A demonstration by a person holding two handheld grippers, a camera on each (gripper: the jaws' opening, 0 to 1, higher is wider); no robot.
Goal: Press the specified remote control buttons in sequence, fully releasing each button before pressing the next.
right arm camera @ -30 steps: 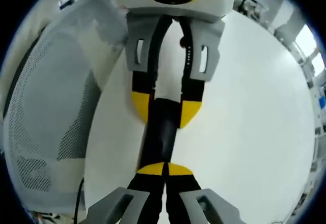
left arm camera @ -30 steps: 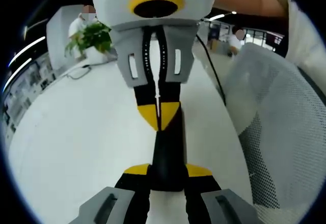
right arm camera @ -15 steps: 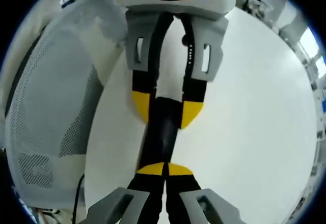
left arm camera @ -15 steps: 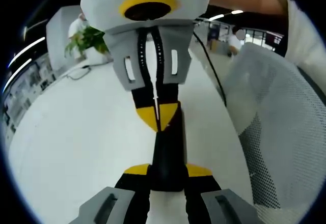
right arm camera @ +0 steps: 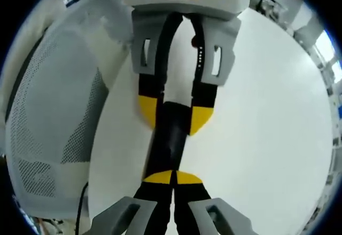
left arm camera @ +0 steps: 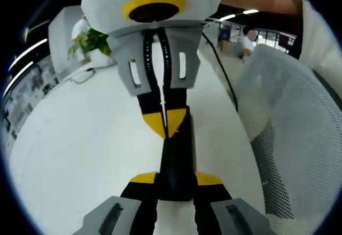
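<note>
We hold the black remote control (left arm camera: pixel 175 163) above the white table (left arm camera: pixel 80 149): the left gripper (left arm camera: pixel 175 184) clamps its near end, while the right gripper (right arm camera: pixel 172 179), jaws together, presses on top. It seems stiff, light and smooth; grip its edges.

Left gripper view: mounted low behind its own jaws, looking forward along a slim black remote control (left arm camera: pixel 175 160) across the broad white tabletop (left arm camera: pixel 80 149), toward a green potted plant (left arm camera: pixel 93 40) at the far edge; white mesh chair back (left arm camera: pixel 288 139) close on the right. Right gripper view: facing the opposite way along the same black remote (right arm camera: pixel 170 139), very near, with the tabletop (right arm camera: pixel 267 112) to the right and the chair back (right arm camera: pixel 48 117) on the left. Shared: remote, tabletop, chair, each seen end-on and close.
</note>
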